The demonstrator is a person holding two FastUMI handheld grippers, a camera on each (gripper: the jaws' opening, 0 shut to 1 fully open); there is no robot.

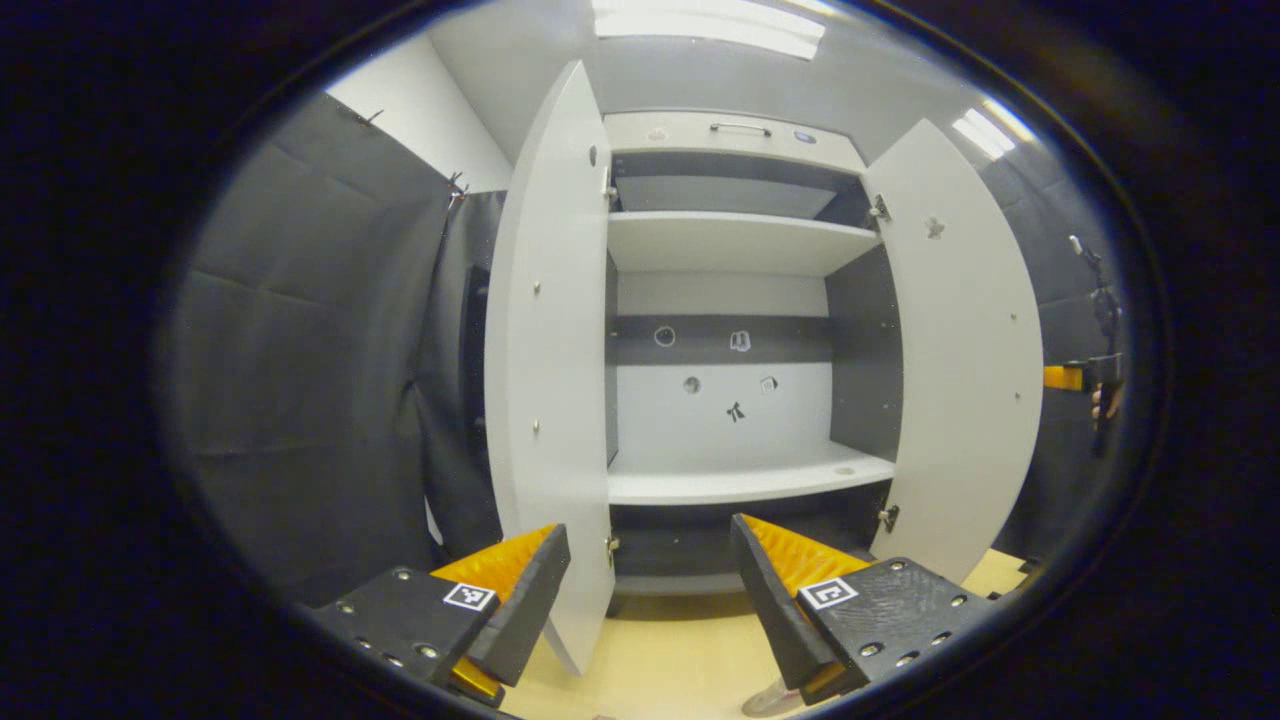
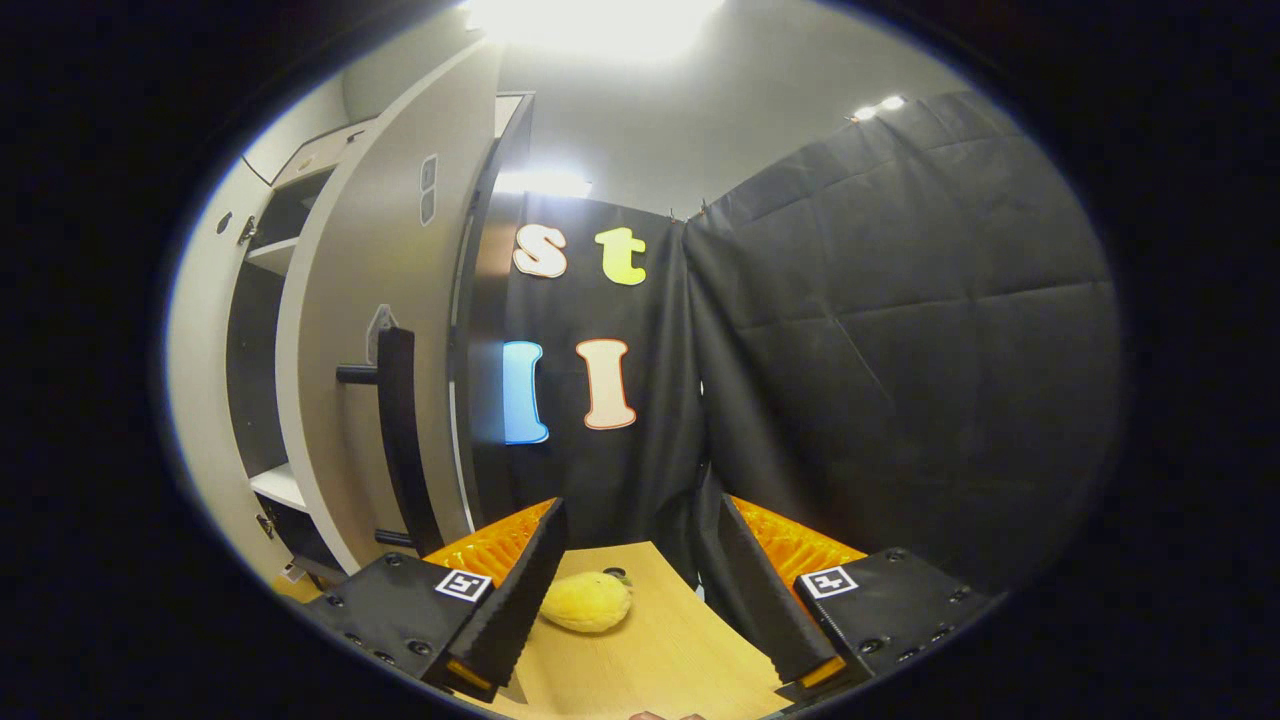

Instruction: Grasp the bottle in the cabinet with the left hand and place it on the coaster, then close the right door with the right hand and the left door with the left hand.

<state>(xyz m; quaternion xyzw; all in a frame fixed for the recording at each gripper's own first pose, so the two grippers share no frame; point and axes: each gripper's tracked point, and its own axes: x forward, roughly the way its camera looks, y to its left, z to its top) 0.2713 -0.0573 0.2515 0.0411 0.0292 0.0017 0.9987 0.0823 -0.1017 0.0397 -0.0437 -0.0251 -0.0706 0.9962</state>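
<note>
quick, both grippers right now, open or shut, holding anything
Left gripper: open, holding nothing, facing the open cabinet.
Right gripper: open, holding nothing, over the table near the right door.

From my feed: white cabinet doors with dark grey inner walls, black door handle, pale wood table, yellow plush fruit.
</note>
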